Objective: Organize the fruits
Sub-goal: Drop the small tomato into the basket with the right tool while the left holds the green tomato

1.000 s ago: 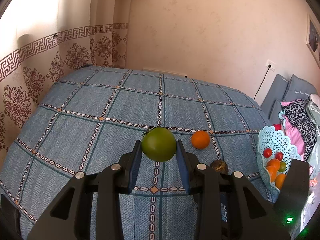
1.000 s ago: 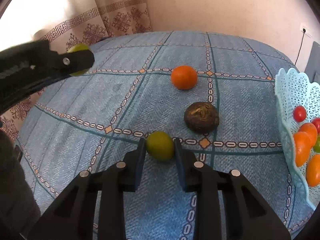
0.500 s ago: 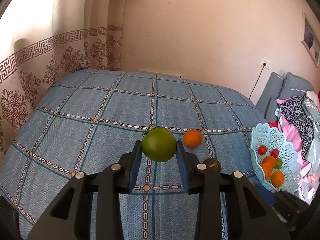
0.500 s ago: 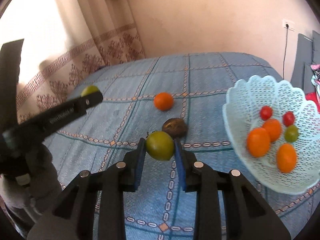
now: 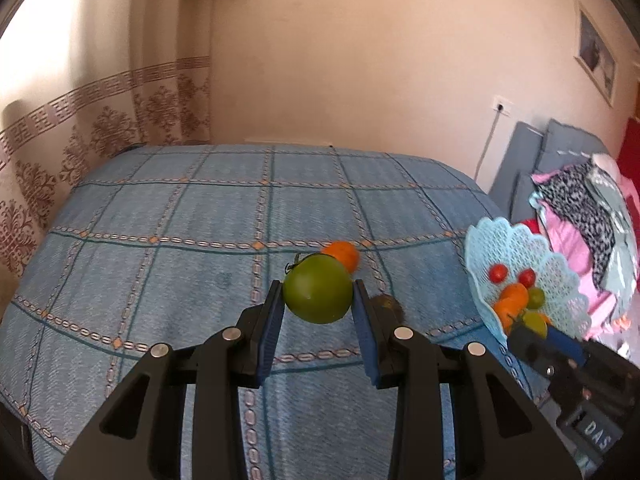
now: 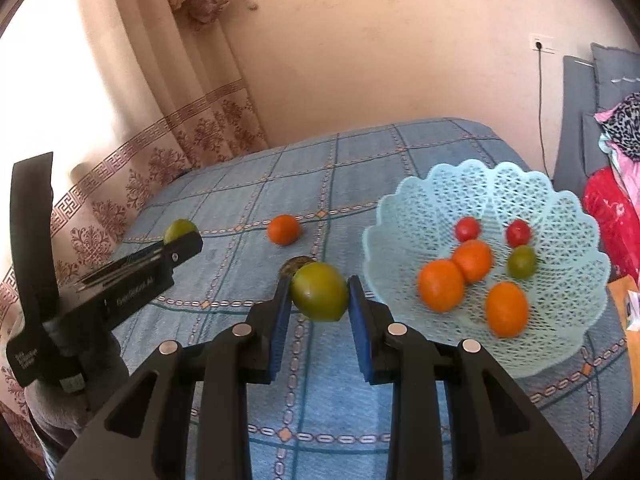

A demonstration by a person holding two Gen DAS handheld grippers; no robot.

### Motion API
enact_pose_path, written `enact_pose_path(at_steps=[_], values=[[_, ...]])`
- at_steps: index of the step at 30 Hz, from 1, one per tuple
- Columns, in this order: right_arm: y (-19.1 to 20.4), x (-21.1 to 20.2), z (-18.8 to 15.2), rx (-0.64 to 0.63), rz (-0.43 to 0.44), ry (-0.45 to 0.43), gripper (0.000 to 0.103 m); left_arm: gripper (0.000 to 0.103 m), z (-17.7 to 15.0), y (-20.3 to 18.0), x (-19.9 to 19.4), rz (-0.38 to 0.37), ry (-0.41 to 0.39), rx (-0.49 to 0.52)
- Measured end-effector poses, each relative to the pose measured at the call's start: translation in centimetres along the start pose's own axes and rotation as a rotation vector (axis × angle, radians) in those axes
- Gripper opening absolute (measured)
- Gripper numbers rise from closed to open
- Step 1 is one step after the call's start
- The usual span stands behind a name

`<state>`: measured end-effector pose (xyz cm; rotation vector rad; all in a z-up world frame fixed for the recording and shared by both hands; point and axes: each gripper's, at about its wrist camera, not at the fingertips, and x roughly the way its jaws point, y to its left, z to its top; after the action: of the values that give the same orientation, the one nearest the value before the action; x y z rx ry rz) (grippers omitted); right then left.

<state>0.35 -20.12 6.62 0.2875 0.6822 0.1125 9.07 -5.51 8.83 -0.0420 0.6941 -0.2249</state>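
My left gripper (image 5: 318, 300) is shut on a green tomato (image 5: 318, 294), held above the blue bedspread (image 5: 180, 248). My right gripper (image 6: 319, 298) is shut on a green lime (image 6: 319, 292), raised left of the pale blue lace basket (image 6: 452, 188). In the right wrist view the left gripper (image 6: 176, 246) shows at the left with its green tomato (image 6: 180, 230). The left wrist view has the right gripper (image 5: 538, 328) low at the right, in front of the basket (image 5: 484, 248). An orange (image 6: 283, 230) and a brown fruit (image 6: 296, 264) lie on the bed, the brown one partly hidden.
The basket holds several fruits: oranges (image 6: 440, 286), red tomatoes (image 6: 467, 229) and a green one (image 6: 521, 262). Grey cushions (image 5: 560, 148) and a pile of clothes (image 5: 588, 208) lie right of the bed. A patterned curtain (image 5: 100, 128) hangs at the left.
My right gripper lifted the lime off the bedspread and carried it right, up beside the basket. The left gripper drifted right with its tomato, still gripped.
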Motion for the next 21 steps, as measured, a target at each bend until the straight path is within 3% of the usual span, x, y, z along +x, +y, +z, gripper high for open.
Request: enact_pose_path(at_steps=[21], values=[[-6.5, -2.1, -0.9, 0.124, -0.110, -0.053, 0.029, 0.035, -1.7, -3.9, 0.1, -0.071, 0.014, 0.109]])
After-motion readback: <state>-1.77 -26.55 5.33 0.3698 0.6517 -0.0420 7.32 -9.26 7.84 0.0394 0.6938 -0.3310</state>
